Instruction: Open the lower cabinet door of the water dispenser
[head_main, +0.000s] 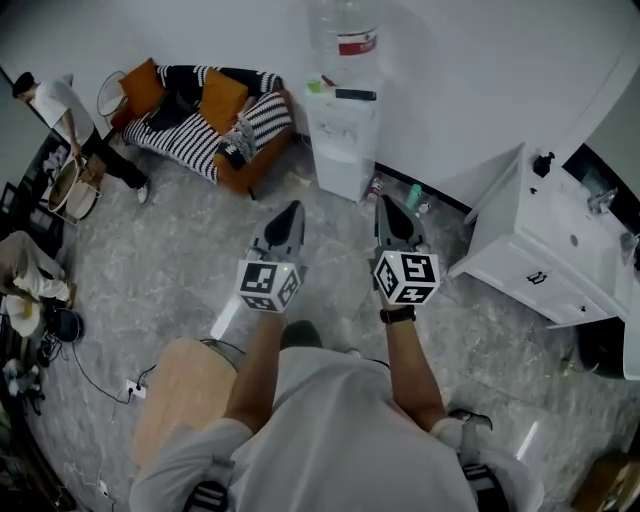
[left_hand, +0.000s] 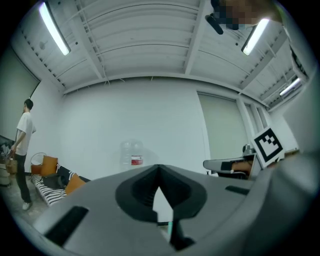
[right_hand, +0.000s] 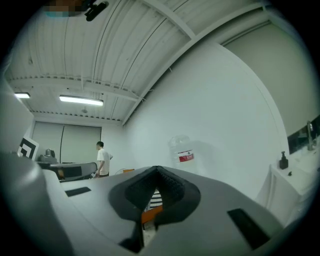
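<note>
The white water dispenser (head_main: 340, 135) stands against the far wall with a clear bottle (head_main: 345, 30) on top. Its lower cabinet door (head_main: 343, 176) looks closed. Both grippers are held level in front of me, well short of the dispenser and touching nothing. My left gripper (head_main: 290, 208) is shut, its jaws meeting in a point, with nothing in them. My right gripper (head_main: 385, 203) is also shut and empty. The bottle (left_hand: 132, 152) shows above the left gripper (left_hand: 159, 170) in the left gripper view. It also shows as the bottle (right_hand: 184, 150) beyond the right gripper (right_hand: 157, 170).
An orange sofa (head_main: 210, 120) with a striped blanket stands left of the dispenser. A white sink cabinet (head_main: 550, 250) juts out at the right. A person (head_main: 60, 110) stands at the far left. Small bottles (head_main: 412, 195) sit by the wall. A power strip (head_main: 135, 388) lies on the floor.
</note>
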